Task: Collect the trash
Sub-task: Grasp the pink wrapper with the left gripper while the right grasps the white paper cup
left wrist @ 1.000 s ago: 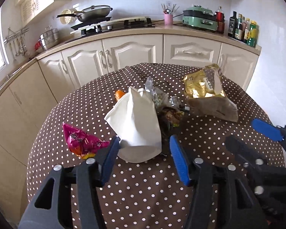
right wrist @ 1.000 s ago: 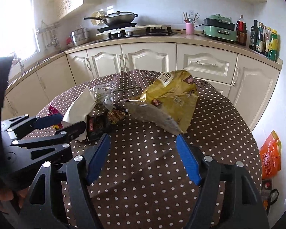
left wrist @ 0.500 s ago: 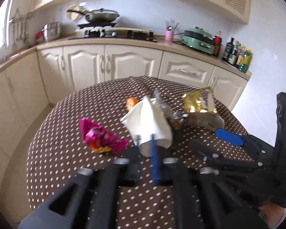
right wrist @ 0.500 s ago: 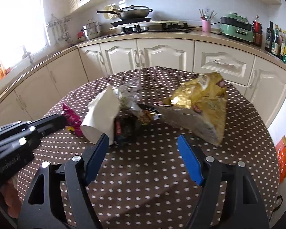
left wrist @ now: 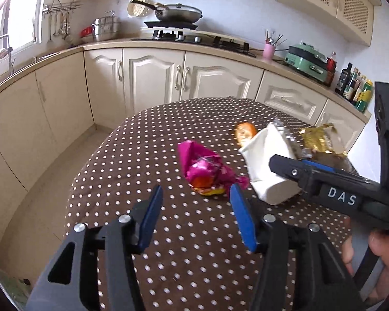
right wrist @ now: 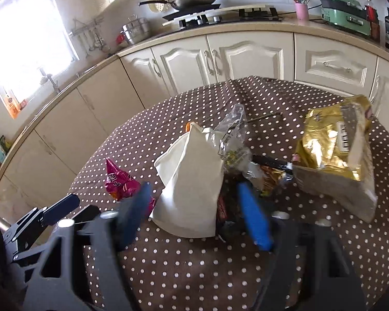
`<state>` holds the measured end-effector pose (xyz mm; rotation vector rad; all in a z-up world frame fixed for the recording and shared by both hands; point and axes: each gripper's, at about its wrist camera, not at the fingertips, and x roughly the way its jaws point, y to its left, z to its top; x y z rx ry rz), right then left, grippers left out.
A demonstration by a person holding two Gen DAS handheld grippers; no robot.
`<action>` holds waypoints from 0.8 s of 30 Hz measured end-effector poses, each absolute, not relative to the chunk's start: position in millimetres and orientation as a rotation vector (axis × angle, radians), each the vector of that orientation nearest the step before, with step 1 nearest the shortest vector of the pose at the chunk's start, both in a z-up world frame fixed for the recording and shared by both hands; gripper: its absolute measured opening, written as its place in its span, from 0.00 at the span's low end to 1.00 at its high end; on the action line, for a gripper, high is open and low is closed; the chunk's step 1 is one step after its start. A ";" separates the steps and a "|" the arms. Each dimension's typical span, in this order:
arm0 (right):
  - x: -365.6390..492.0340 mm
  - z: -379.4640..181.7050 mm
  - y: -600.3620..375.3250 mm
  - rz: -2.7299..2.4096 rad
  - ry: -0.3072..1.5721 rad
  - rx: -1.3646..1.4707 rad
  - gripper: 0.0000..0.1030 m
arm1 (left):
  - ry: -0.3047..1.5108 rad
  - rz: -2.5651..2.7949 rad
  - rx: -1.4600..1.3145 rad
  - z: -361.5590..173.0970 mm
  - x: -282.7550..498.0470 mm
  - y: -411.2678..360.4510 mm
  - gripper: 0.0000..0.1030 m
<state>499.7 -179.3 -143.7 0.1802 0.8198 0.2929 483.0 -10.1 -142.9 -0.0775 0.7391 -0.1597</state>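
Pink foil now sits square between the spread fingers of the left gripper (left wrist: 195, 207). Half a second ago those fingers were pressed together in front of the white paper bag (left wrist: 268, 165); a second ago they stood open on either side of that bag. So the left tool has opened again and swung away from the bag toward the pink wrapper (left wrist: 207, 168), which lies crumpled on the dotted surface (left wrist: 132, 155), just ahead of the fingertips and not yet touched.

Meanwhile the right gripper (right wrist: 194, 212) has come forward. Its fingers are spread wide, one on each side of the white paper bag's lower end, and the blur on them suggests motion. Before, this tool hung back from the pile with bare cloth between its fingers. In the left view one of its fingers (left wrist: 285, 164) lies across the bag's side.

My reading is that the work has been split: the right hand takes over the bag, and the left goes for the wrapper. Nothing is held yet.

Other trash waits: the gold snack bag (right wrist: 334, 150) lies to the right, clear crinkled plastic (right wrist: 233, 134) and dark wrappers (right wrist: 267, 176) are heaped against the white bag, and a small orange piece (left wrist: 245, 131) rests behind it. No bin shows in either view.
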 end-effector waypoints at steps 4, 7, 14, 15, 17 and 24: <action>494.6 -141.1 -177.2 0.282 0.791 0.148 0.42 | 0.772 -0.185 -0.117 -149.0 499.8 -10.8 0.52; 490.5 -140.7 -176.9 0.261 0.770 0.122 0.42 | 0.782 -0.218 -0.166 -152.6 510.3 -15.5 0.52; 492.4 -143.8 -180.7 0.271 0.770 0.134 0.42 | 0.823 -0.203 -0.182 -163.8 533.7 -23.8 0.51; 492.5 -143.9 -179.8 0.275 0.770 0.133 0.42 | 0.828 -0.207 -0.182 -164.5 535.2 -24.2 0.49; 491.7 -144.2 -178.9 0.287 0.771 0.131 0.42 | 0.825 -0.210 -0.183 -164.1 534.3 -25.2 0.45; 475.9 -132.7 -171.9 0.313 0.747 0.118 0.42 | 0.770 -0.201 -0.148 -145.6 493.6 -13.0 0.44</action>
